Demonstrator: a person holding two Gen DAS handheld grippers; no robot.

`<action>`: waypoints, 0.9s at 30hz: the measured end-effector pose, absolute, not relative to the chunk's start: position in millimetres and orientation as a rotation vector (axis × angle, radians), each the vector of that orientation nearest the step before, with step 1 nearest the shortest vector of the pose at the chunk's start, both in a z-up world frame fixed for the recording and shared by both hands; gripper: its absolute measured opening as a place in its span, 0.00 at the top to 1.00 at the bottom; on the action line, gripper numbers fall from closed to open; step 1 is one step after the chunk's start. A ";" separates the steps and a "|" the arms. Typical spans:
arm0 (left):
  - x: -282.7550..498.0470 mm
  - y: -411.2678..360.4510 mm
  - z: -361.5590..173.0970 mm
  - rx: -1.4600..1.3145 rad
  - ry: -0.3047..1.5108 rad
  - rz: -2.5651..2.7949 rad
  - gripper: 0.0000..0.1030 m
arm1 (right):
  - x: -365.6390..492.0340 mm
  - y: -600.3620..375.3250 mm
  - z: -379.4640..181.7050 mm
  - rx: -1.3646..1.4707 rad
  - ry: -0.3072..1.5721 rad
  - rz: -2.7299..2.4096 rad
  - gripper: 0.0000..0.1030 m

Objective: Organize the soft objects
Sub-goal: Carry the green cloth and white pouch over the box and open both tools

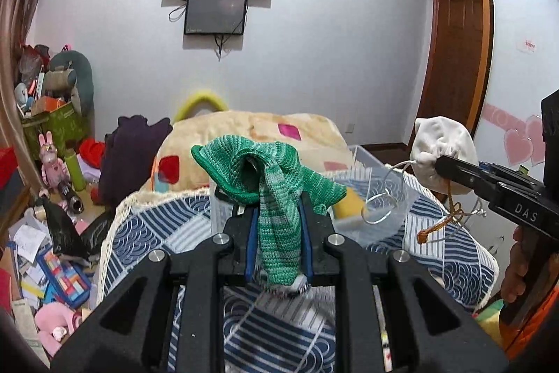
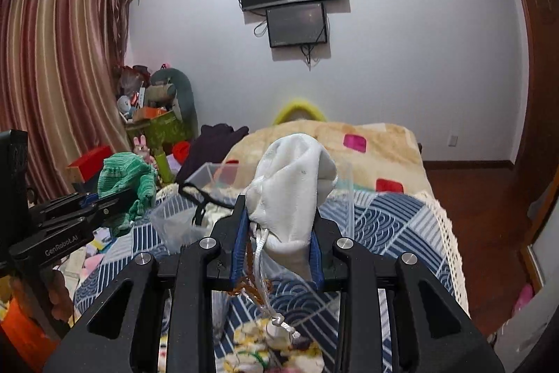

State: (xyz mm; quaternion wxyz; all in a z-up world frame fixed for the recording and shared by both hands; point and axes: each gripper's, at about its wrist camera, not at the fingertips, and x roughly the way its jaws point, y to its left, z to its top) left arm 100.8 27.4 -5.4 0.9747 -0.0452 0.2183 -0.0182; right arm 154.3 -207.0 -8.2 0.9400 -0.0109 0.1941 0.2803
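My left gripper (image 1: 277, 198) is shut on a green knitted piece (image 1: 279, 173), which drapes over and between its fingers above the bed. In the right wrist view the same green knit (image 2: 127, 182) shows at the left, held by the left gripper (image 2: 115, 201). A white soft drawstring pouch (image 2: 297, 187) is clamped in my right gripper (image 2: 279, 208), its cords (image 2: 260, 271) dangling below. The left wrist view shows that pouch (image 1: 443, 149) at the right, with the right gripper (image 1: 442, 166) shut on it. Both are held up over the blue patterned quilt (image 1: 146, 229).
Clear plastic bins (image 2: 181, 222) stand on the bed ahead; one (image 1: 377, 212) holds a yellow item. A beige blanket (image 2: 367, 142) lies folded beyond. Clutter and plush toys (image 1: 52, 163) fill the floor at left. A wooden door (image 1: 454, 58) is at right.
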 end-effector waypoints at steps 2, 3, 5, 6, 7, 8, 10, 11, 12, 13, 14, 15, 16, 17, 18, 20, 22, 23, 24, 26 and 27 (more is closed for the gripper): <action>106.6 25.1 -2.4 -0.081 0.432 -0.032 0.80 | 157.0 -204.5 -3.9 -0.026 0.379 0.563 0.74; 108.6 24.5 -1.9 -0.078 0.430 -0.031 0.80 | 158.6 -204.2 -1.6 -0.028 0.370 0.559 0.74; 113.2 24.3 -1.1 -0.080 0.425 -0.020 0.80 | 162.4 -202.4 2.6 -0.031 0.355 0.556 0.74; 115.8 25.0 -0.9 -0.087 0.425 -0.020 0.80 | 163.9 -201.4 4.1 -0.032 0.349 0.553 0.74; 118.8 26.0 -1.2 -0.099 0.426 -0.024 0.80 | 166.0 -200.3 5.6 -0.035 0.343 0.550 0.74; 121.4 27.1 -1.6 -0.109 0.427 -0.027 0.80 | 168.4 -198.7 6.9 -0.040 0.339 0.546 0.74; 128.4 28.8 -2.9 -0.121 0.434 -0.029 0.80 | 174.7 -195.3 9.1 -0.049 0.339 0.533 0.74; 132.0 29.6 -4.2 -0.124 0.440 -0.029 0.80 | 177.0 -194.2 9.5 -0.053 0.341 0.531 0.74; 135.7 30.2 -5.9 -0.125 0.446 -0.030 0.80 | 179.8 -193.0 9.4 -0.055 0.342 0.528 0.74; 139.6 30.5 -7.6 -0.125 0.453 -0.029 0.80 | 183.1 -191.2 9.1 -0.059 0.346 0.526 0.74; 143.5 30.5 -9.5 -0.123 0.461 -0.027 0.80 | 186.6 -189.2 8.5 -0.064 0.351 0.523 0.74; 146.6 30.5 -10.8 -0.121 0.468 -0.027 0.80 | 188.5 -186.9 7.7 -0.068 0.356 0.519 0.74; 150.6 30.8 -13.3 -0.122 0.478 -0.027 0.80 | 191.1 -185.1 6.1 -0.072 0.362 0.516 0.74; 153.2 30.7 -14.5 -0.123 0.485 -0.028 0.80 | 194.4 -183.2 3.9 -0.076 0.369 0.515 0.74; 156.6 31.2 -16.4 -0.125 0.494 -0.029 0.80 | 197.3 -180.9 1.7 -0.081 0.378 0.513 0.74; 163.3 31.7 -20.8 -0.126 0.511 -0.032 0.80 | 201.4 -176.8 -3.5 -0.093 0.394 0.508 0.74; 169.6 32.1 -26.3 -0.125 0.532 -0.031 0.80 | 205.7 -174.7 -10.1 -0.103 0.413 0.505 0.74; 173.3 31.9 -29.5 -0.124 0.545 -0.034 0.80 | 207.3 -173.6 -13.9 -0.110 0.426 0.504 0.74; 176.7 31.5 -32.7 -0.124 0.557 -0.038 0.80 | 209.1 -172.8 -17.0 -0.118 0.438 0.502 0.74; 182.2 29.9 -37.6 -0.126 0.575 -0.041 0.80 | 212.0 -172.5 -23.7 -0.128 0.458 0.499 0.74; 184.8 28.2 -40.5 -0.123 0.584 -0.044 0.80 | 212.5 -171.7 -27.5 -0.134 0.469 0.495 0.74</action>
